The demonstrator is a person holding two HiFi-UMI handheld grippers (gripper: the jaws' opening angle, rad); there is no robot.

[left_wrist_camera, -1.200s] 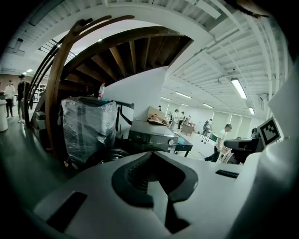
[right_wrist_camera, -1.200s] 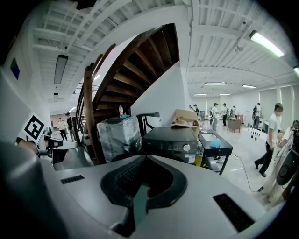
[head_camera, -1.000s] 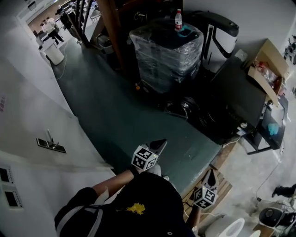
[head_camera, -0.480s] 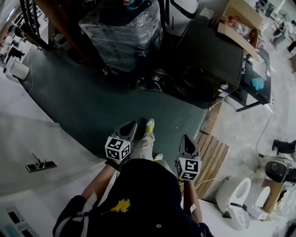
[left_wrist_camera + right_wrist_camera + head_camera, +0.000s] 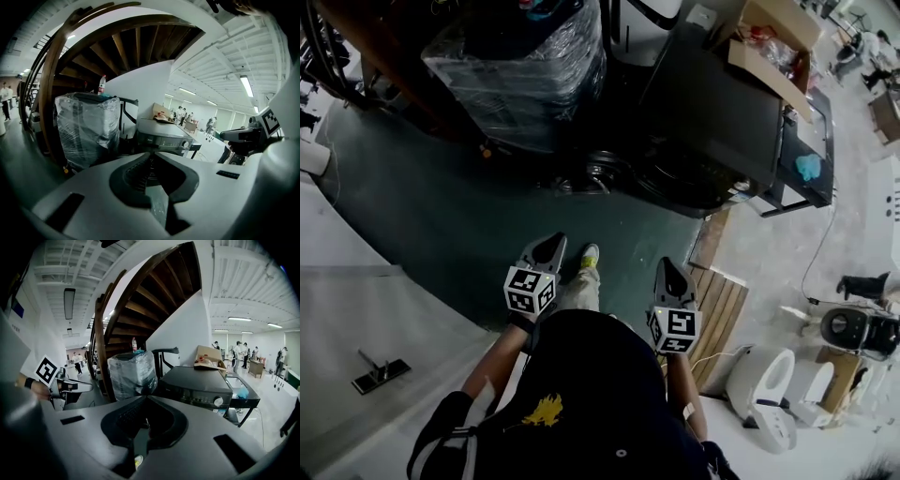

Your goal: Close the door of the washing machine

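Note:
The washing machine is a dark front-loader that stands on the green floor ahead of me. Its round door hangs open to the left of the drum opening. My left gripper and my right gripper are held side by side, well short of the machine, with a shoe between them. In the left gripper view the left gripper is shut and empty, and the machine lies beyond it. The right gripper also looks shut with nothing in it, and points toward the machine.
A plastic-wrapped appliance with a bottle on top stands left of the machine, under a wooden staircase. A cardboard box sits on the machine. A wooden pallet and white toilets are at the right.
Both grippers have moved forward toward the washing machine as the person steps closer. The machine now sits nearer the middle of the head view. The jaws look the same.

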